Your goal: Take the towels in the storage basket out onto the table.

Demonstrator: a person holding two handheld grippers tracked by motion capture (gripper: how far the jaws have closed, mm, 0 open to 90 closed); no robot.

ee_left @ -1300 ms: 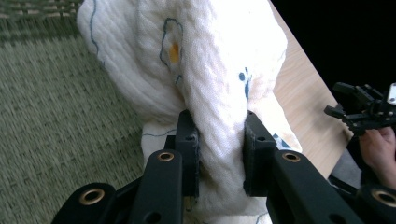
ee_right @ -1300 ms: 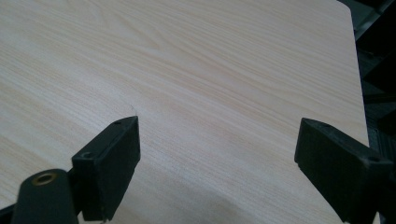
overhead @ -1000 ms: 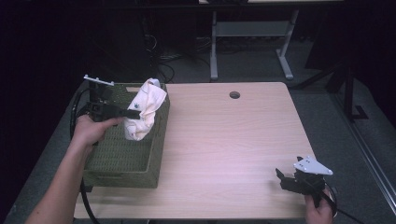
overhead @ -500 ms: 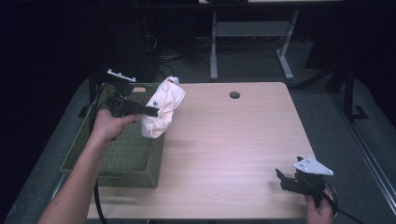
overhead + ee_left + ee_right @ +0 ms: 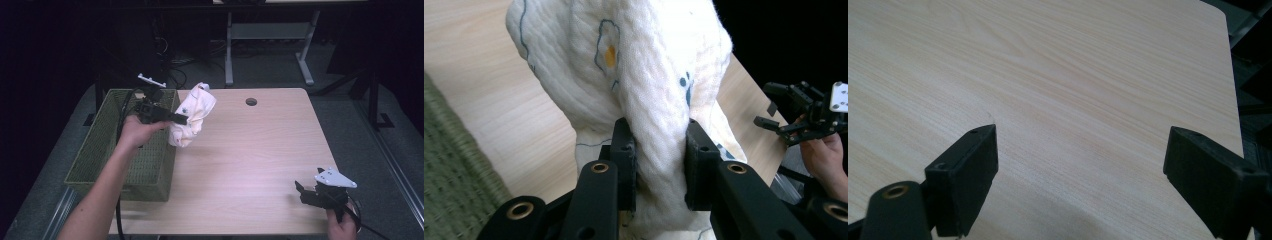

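A white quilted cloth point(image 5: 192, 120) with small blue and orange prints hangs in the air just right of the green basket point(image 5: 100, 155). My left gripper point(image 5: 184, 120) is shut on it; in the left gripper view both pads pinch a thick fold of the cloth point(image 5: 644, 90). The cloth's lower end dangles over the wooden table point(image 5: 260, 150). My right gripper point(image 5: 304, 191) rests near the table's front right corner, jaws wide apart with nothing between them, as the right gripper view shows above bare wood point(image 5: 1063, 80).
The green mesh basket sits along the table's left edge. A round cable hole point(image 5: 251, 102) lies near the table's far edge. A metal desk frame point(image 5: 270, 40) stands on the floor behind the table.
My left gripper has carried the cloth up out of the basket and rightwards over the table's edge. The right gripper has stayed where it was.
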